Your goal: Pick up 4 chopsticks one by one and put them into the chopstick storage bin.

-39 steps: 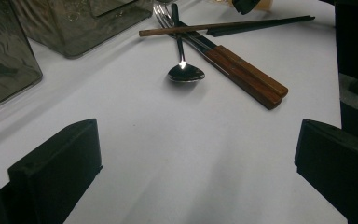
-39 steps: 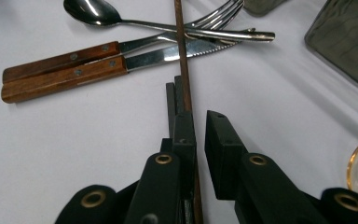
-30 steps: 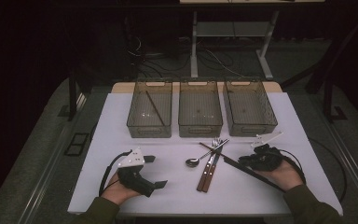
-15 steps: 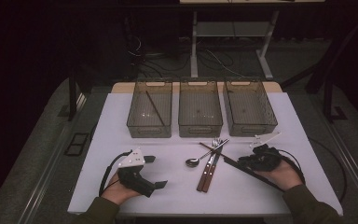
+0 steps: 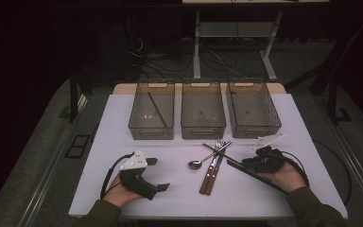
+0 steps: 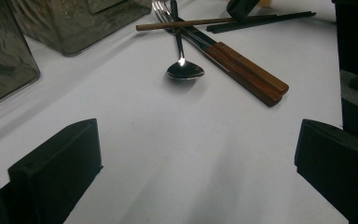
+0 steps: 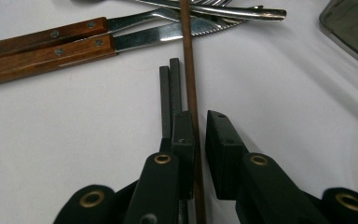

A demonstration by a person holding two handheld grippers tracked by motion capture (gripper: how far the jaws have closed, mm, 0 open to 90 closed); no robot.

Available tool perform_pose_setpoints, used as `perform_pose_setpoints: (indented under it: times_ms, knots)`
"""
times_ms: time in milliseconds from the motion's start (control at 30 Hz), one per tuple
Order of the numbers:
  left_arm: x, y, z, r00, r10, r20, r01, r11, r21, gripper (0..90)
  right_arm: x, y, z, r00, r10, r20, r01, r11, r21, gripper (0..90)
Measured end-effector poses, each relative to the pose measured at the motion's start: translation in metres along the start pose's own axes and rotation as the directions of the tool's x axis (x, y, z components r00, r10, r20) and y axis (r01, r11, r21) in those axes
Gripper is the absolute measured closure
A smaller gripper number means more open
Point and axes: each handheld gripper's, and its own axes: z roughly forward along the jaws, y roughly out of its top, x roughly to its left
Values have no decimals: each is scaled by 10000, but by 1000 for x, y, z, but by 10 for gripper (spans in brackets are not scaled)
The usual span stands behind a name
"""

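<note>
Right gripper: jaws nearly closed around brown chopstick, small gap visible on one side; two black chopsticks just beside left jaw. High view hides this grip. Left gripper: jaws spread wide, nothing between; spoon ahead, well apart.

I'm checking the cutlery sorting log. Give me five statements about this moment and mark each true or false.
1. The right gripper has its jaws around a brown chopstick. True.
2. The left gripper is clamped on the spoon. False: its jaws are wide apart over bare table, the spoon lying ahead of them.
3. Three bins stand in a row; the left bin holds one stick. True.
4. The wooden-handled utensils lie in the middle bin. False: they lie on the white table.
5. A black chopstick pair lies beside the brown one. True.
</note>
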Motion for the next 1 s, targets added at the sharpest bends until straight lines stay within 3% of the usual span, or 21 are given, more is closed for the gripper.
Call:
perform_pose_setpoints:
  times_ms: [1000]
  knots:
    - [0, 0, 0, 10000, 16, 24, -16, 10000, -14, 0, 1, 0, 4, 9954, -886, 359, 881, 9960, 162, 847]
